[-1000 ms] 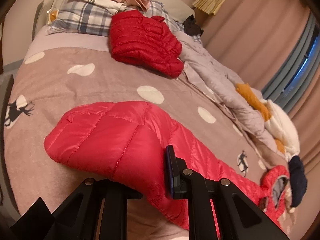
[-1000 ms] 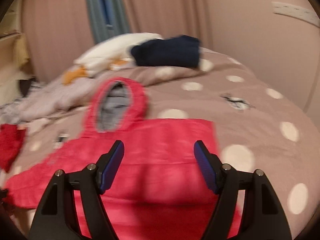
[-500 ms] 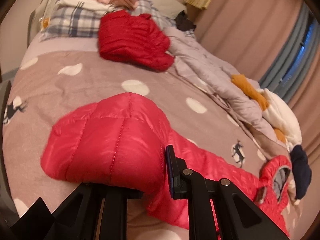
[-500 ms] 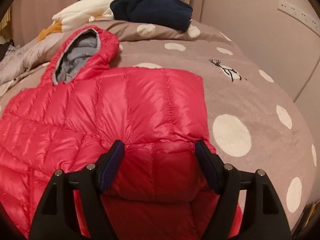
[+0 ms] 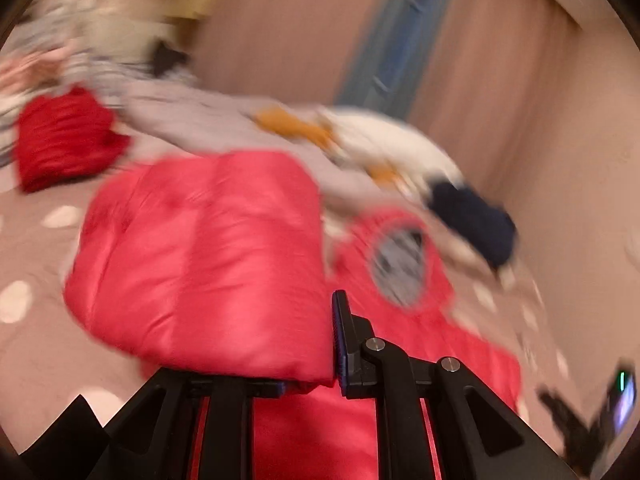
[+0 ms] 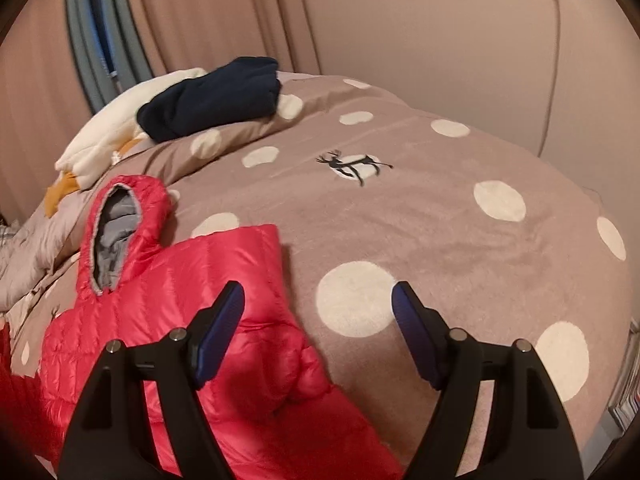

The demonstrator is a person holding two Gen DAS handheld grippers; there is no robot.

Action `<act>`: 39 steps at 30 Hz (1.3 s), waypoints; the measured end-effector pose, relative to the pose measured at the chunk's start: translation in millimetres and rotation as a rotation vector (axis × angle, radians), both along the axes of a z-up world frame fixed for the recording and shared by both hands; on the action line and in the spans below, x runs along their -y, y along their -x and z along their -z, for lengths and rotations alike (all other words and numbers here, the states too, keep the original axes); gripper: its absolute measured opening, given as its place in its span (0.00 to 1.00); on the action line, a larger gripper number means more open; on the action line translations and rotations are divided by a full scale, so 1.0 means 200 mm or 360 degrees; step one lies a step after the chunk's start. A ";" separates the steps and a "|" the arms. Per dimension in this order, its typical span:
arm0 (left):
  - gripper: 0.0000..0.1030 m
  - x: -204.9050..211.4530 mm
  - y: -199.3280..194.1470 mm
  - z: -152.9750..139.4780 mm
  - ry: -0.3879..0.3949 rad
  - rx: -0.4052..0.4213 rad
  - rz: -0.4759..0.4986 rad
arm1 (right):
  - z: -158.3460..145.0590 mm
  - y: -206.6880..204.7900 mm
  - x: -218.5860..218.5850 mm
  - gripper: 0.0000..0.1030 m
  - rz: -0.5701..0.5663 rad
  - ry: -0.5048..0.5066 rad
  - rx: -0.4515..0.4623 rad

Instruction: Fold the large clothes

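A red puffer jacket with a grey-lined hood lies on the brown dotted bedspread. My left gripper is shut on the jacket's hem and holds that end lifted over the body, toward the hood. The left wrist view is blurred. My right gripper is open and empty, above the jacket's right edge and the bare bedspread. The right gripper also shows in the left wrist view at the lower right.
A folded dark red jacket lies at the far left. A grey garment, a white and orange garment and a folded navy garment lie along the curtain side. A wall stands to the right.
My left gripper has swung the jacket's lower end up and over toward the hood. My right gripper has drawn back and to the right, off the jacket, still open.
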State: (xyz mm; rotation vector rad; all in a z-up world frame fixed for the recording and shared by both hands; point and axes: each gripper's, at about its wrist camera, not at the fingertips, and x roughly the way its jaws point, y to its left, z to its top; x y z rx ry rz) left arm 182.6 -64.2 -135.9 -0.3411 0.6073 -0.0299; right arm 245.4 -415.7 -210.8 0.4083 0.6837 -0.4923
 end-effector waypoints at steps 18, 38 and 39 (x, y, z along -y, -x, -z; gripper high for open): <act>0.82 0.18 0.11 0.01 -0.0178 0.0074 -0.0215 | 0.01 0.02 0.08 0.75 0.0016 -0.0095 -0.0033; 0.90 -0.38 0.17 0.09 -0.0043 0.0087 -0.0798 | -0.13 0.01 -0.42 0.92 -0.0499 -0.0234 0.0181; 0.90 -0.42 0.14 0.13 -0.0009 -0.0017 -0.0815 | -0.14 0.01 -0.43 0.97 -0.0533 -0.0279 0.0210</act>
